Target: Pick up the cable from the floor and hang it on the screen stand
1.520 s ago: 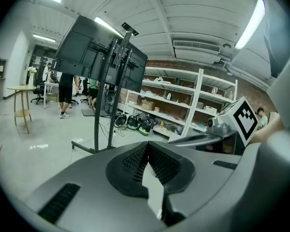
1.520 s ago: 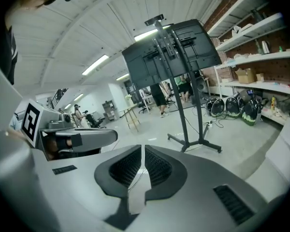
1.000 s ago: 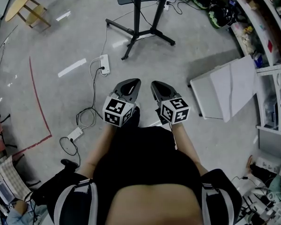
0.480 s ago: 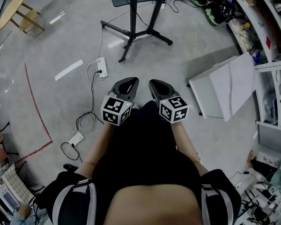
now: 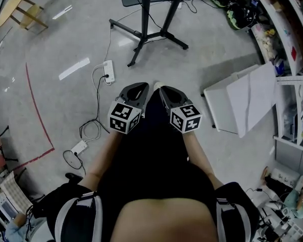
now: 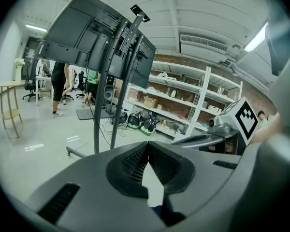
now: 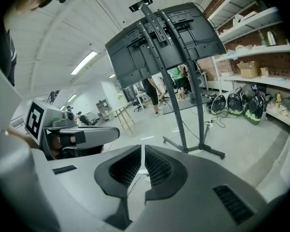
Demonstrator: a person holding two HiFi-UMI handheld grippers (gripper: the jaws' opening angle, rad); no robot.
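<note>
Change: the person's dark-clad leg (image 5: 151, 130) now reaches forward between the two grippers, with a shoe tip (image 5: 156, 85) just past the fingertips. One second ago it ended behind the marker cubes.
Left gripper (image 5: 143, 88): fingers clenched, tips meeting, nothing between them.
Right gripper (image 5: 162, 89): fingers clenched to a narrow slit, nothing between them.
Cable (image 5: 90, 131): lies on the floor (image 5: 55, 44), left of the left fingers and well apart from them. It runs from the power strip (image 5: 108, 70) to a loose loop. Neither gripper touches it.
Hand pose: both grippers are held side by side before the torso, pointing forward and slightly down.
Screen stand (image 5: 150, 14): upright, ahead of both grippers, well apart.
</note>
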